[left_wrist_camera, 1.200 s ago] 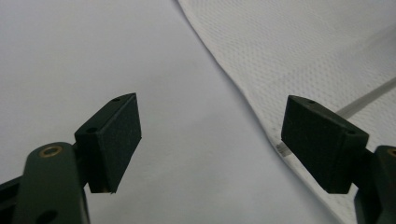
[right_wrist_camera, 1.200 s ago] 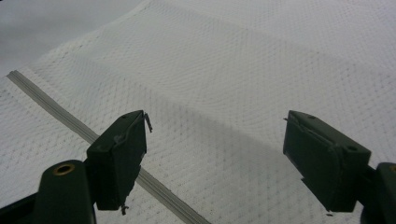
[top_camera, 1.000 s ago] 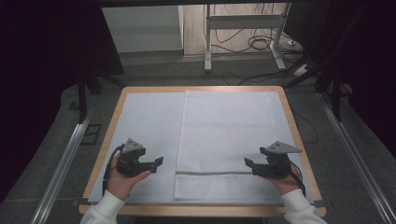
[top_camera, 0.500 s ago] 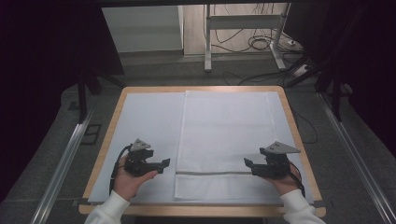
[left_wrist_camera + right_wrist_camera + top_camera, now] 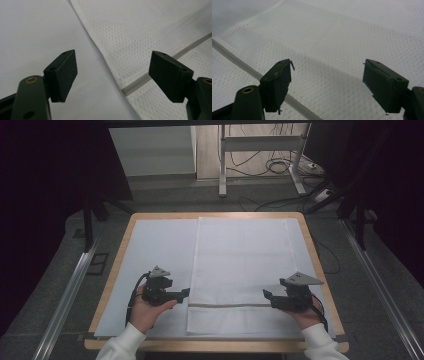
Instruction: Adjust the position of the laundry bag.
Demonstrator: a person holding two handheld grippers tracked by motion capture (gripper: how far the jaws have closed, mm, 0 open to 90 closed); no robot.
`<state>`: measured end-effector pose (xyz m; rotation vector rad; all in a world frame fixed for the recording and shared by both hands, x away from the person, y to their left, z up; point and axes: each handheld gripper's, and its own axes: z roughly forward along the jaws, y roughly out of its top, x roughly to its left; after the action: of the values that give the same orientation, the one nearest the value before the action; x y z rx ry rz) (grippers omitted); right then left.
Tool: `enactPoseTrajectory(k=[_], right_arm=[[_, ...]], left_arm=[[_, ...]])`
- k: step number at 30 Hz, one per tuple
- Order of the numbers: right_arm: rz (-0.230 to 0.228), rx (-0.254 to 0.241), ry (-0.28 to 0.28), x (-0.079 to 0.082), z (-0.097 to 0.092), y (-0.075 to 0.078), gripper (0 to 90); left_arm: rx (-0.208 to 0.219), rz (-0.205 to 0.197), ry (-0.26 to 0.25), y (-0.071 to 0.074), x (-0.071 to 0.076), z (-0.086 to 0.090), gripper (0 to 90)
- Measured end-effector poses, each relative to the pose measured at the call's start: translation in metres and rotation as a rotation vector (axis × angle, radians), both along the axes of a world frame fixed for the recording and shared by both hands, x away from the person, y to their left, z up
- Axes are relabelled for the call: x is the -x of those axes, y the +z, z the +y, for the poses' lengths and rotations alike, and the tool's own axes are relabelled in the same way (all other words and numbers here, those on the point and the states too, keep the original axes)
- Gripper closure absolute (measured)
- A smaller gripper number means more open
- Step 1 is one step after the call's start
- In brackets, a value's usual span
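Note:
A white mesh cloth (image 5: 240, 260) lies flat on the right half of the table, with a thin grey stripe (image 5: 225, 305) across its near end. My left gripper (image 5: 186, 292) is open at the cloth's left edge, close to the stripe. In the left gripper view the jaws (image 5: 113, 65) stand wide apart, with the cloth's edge (image 5: 150, 27) and the stripe (image 5: 140, 81) between them. My right gripper (image 5: 267, 296) is open at the cloth's right edge. Its jaws (image 5: 327, 65) straddle bare cloth (image 5: 337, 32), with the stripe (image 5: 242, 65) at the left.
A pale sheet (image 5: 155, 250) covers the wooden table (image 5: 125, 232). Metal rails (image 5: 65, 295) run along the floor on both sides. A desk frame with cables (image 5: 260, 150) stands behind the table.
My left gripper has moved right, up to the cloth's left edge. The right gripper has stayed almost still.

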<state>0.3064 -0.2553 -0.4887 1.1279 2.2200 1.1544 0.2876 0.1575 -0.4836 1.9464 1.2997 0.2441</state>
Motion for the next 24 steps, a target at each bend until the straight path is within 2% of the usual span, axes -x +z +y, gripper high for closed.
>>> enactPoseTrajectory(k=[1, 9, 19, 24], right_arm=[[-0.001, 0.000, 0.001, 0.000, 0.000, 0.000, 22.2], [0.000, 0.006, -0.002, 0.000, 0.001, 0.000, 22.2], [0.000, 0.011, -0.009, -0.001, 0.000, -0.001, 22.1], [-0.005, 0.024, -0.017, -0.001, 0.000, -0.002, 22.1]], left_arm=[[0.007, 0.026, -0.002, -0.004, -0.002, -0.002, 23.2], [0.032, 0.080, -0.019, -0.011, -0.010, -0.009, 23.6], [0.048, 0.121, -0.037, -0.017, -0.013, -0.016, 23.6], [0.071, 0.137, -0.046, -0.020, -0.015, -0.015, 22.7]])
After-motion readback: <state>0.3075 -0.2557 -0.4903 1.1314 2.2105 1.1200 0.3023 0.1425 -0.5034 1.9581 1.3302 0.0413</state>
